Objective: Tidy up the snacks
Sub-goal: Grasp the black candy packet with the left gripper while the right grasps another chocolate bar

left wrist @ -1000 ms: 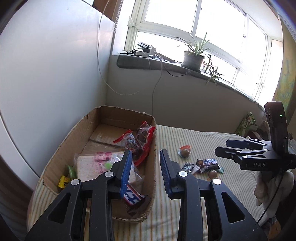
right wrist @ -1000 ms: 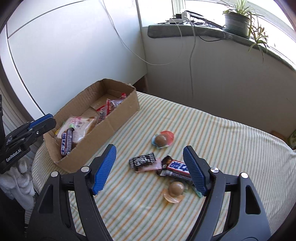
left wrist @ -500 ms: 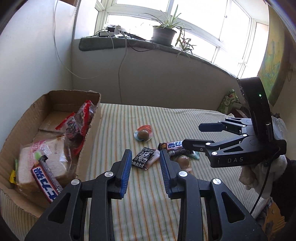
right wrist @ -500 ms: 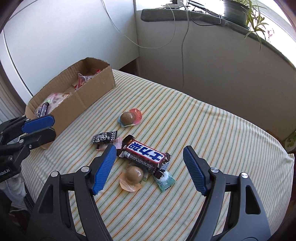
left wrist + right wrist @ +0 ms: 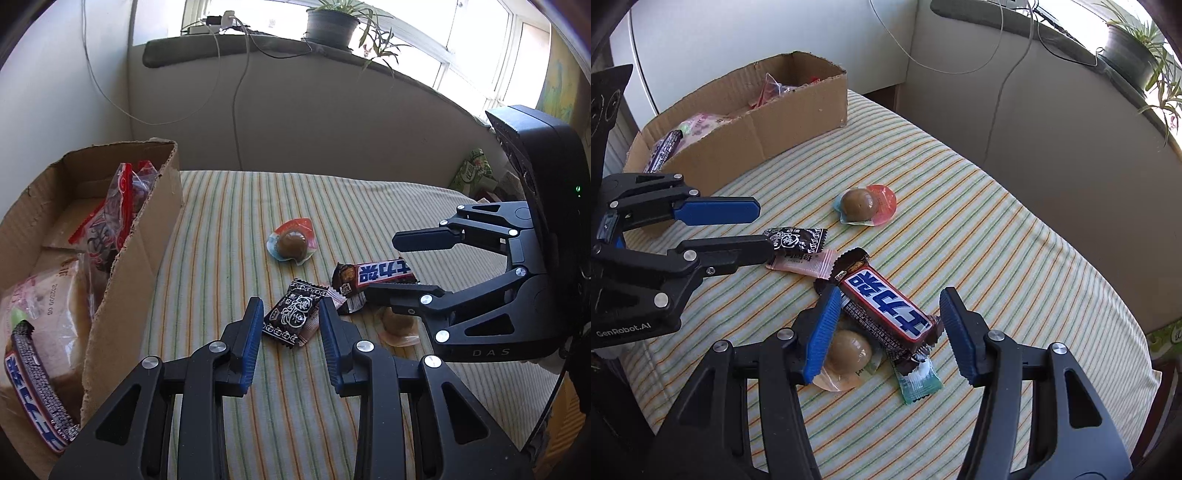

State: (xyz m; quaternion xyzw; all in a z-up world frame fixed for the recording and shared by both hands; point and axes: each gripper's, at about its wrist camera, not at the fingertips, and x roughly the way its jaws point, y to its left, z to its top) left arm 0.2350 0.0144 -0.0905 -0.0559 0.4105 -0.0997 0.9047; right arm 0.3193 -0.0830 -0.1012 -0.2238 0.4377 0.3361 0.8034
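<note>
A brown chocolate bar (image 5: 886,306) with a blue-and-white label lies on the striped cloth (image 5: 997,229). It is between the fingers of my right gripper (image 5: 890,295), whose jaws are closing; the pads do not press on it. My left gripper (image 5: 291,314) is open, with a black patterned candy packet (image 5: 293,317) just ahead of its tips. Under that packet sits a pink packet (image 5: 805,260). One round brown candy (image 5: 847,350) lies beside the bar and another (image 5: 860,203) farther back. The cardboard box (image 5: 125,258) at the left holds bagged snacks and a second bar.
A small green packet (image 5: 918,380) lies under the bar's near end. The cloth's edge drops off at the right (image 5: 1145,332). A potted plant (image 5: 332,22) and cables sit on the windowsill behind. A green carton (image 5: 472,173) stands at the far right.
My left gripper swung from over the box to the loose snacks and came down. The right gripper dropped over the chocolate bar and its jaws narrowed.
</note>
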